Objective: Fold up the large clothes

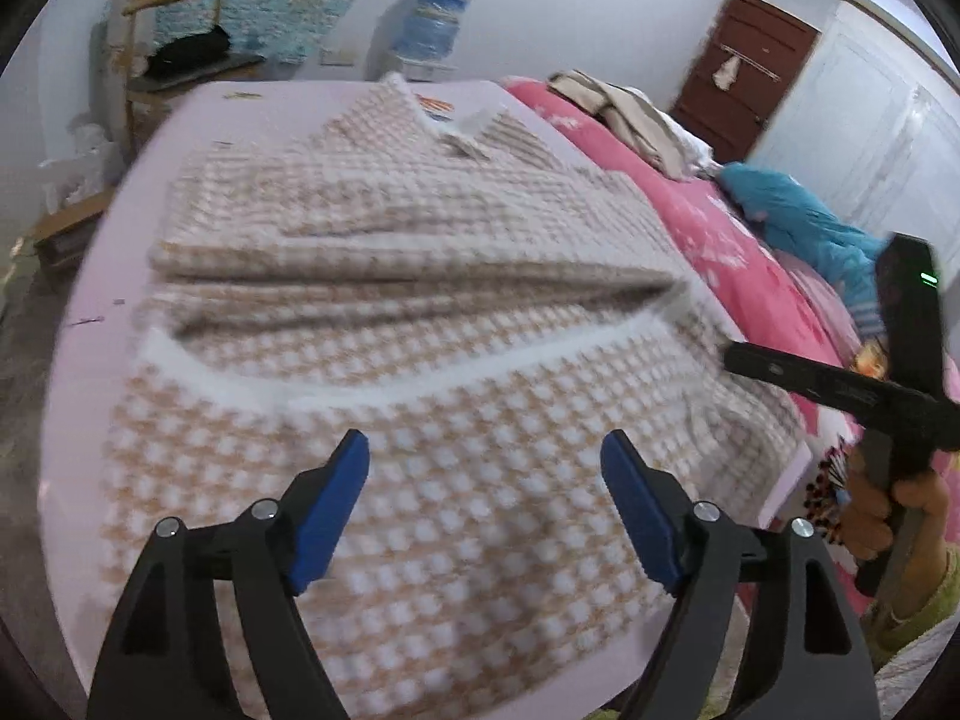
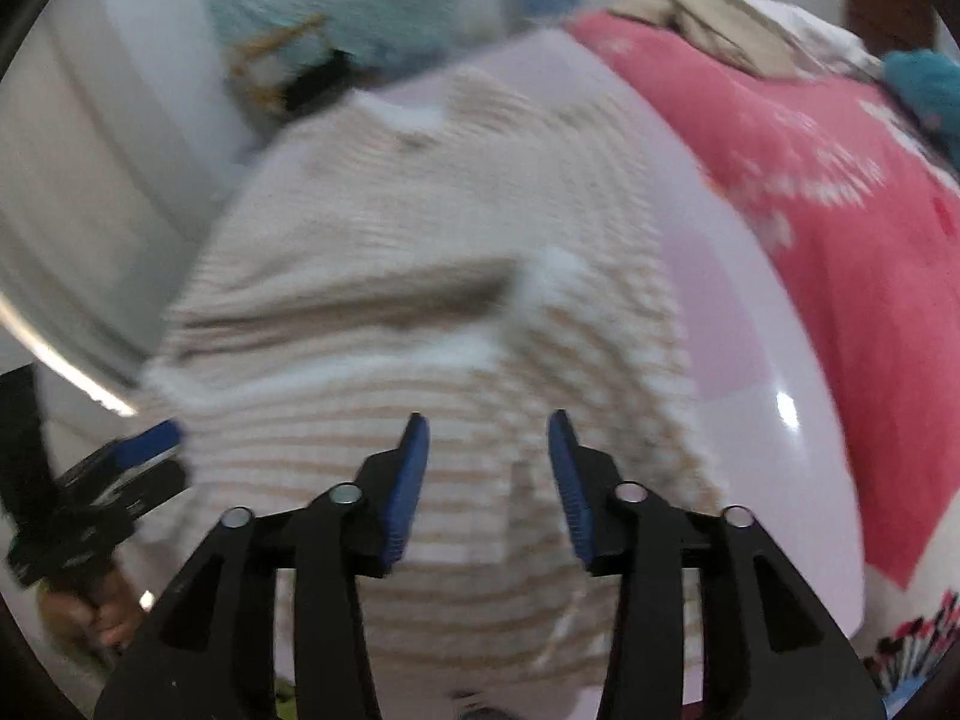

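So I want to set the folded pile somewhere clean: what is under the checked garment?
The checked garment lies on a pale pink board, bare at its edges. The middle of the board is covered. Beyond its far right edge lies a pink bedspread.

Pink bedspread (image 1: 738,252) right of bench, beige clothes (image 1: 624,114) and blue garment (image 1: 798,222) on it; water dispenser (image 1: 429,24), brown door (image 1: 750,72) behind.

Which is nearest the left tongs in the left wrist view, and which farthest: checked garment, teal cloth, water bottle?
1. Checked garment, directly below the left tongs.
2. Teal cloth, right, on the pink bed.
3. Water bottle, at the far wall.
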Available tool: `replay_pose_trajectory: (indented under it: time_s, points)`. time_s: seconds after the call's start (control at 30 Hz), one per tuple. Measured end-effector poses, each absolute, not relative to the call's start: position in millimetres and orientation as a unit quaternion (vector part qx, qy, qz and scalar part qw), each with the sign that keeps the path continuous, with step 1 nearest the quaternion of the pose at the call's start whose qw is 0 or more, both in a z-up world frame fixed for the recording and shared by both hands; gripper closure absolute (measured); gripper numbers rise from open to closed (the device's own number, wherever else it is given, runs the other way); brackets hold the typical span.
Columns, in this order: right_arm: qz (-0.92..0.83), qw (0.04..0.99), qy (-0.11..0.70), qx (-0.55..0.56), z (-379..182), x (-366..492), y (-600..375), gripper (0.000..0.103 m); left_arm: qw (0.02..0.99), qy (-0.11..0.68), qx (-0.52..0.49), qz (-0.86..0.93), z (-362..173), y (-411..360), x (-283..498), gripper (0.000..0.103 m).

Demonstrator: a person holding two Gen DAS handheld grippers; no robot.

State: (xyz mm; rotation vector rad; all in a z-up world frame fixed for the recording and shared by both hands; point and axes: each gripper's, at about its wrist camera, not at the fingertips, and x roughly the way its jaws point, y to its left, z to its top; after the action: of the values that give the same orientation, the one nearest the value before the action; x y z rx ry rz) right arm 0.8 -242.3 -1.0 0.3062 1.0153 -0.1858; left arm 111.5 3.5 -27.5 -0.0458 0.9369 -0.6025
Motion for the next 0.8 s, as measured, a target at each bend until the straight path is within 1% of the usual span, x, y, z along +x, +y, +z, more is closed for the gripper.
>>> replay_pose_trajectory:
  time_s: [0.07, 0.17, 0.2, 0.27, 0.37, 0.47, 0.57, 0.6, 0.63, 0.7, 0.8]
  points:
    - [-0.059, 0.864, 0.483, 0.129, -7, 5, -226, 0.059, 0.851, 0.459, -0.017, -0.253, -35, 10, 118, 0.023]
    - [-0.066, 0.834, 0.538, 0.103, -43, 16, -210, 0.059, 0.843, 0.491, -0.015, -0.218, -54, 17, 128, 0.023]
    - [-0.07, 0.835, 0.534, 0.109, -48, 14, -212, 0.058, 0.849, 0.482, -0.013, -0.218, -53, 17, 127, 0.022]
    - [-0.069, 0.837, 0.533, 0.104, -40, 13, -213, 0.058, 0.849, 0.483, -0.001, -0.212, -54, 15, 127, 0.02]
    - [-0.034, 0.859, 0.502, 0.092, -16, 1, -206, 0.058, 0.85, 0.483, -0.001, -0.21, -55, 15, 128, 0.017]
    - [-0.005, 0.868, 0.492, 0.062, -7, -13, -193, 0.052, 0.848, 0.486, -0.008, -0.212, -56, 14, 130, 0.014]
    - [0.0, 0.851, 0.525, 0.028, -27, -9, -179, 0.046, 0.845, 0.49, -0.014, -0.214, -56, 15, 131, 0.011]
    - [-0.013, 0.846, 0.533, 0.021, -36, -11, -179, 0.041, 0.844, 0.491, -0.013, -0.214, -54, 11, 132, 0.01]
    - [-0.016, 0.848, 0.529, 0.026, -37, -14, -179, 0.04, 0.844, 0.491, -0.012, -0.214, -55, 9, 132, 0.01]
    - [-0.018, 0.847, 0.529, 0.041, -31, -13, -183, 0.04, 0.844, 0.492, -0.011, -0.213, -55, 8, 133, 0.009]
    - [0.0, 0.864, 0.501, 0.042, -13, -21, -182, 0.04, 0.844, 0.492, -0.013, -0.213, -55, 8, 133, 0.008]
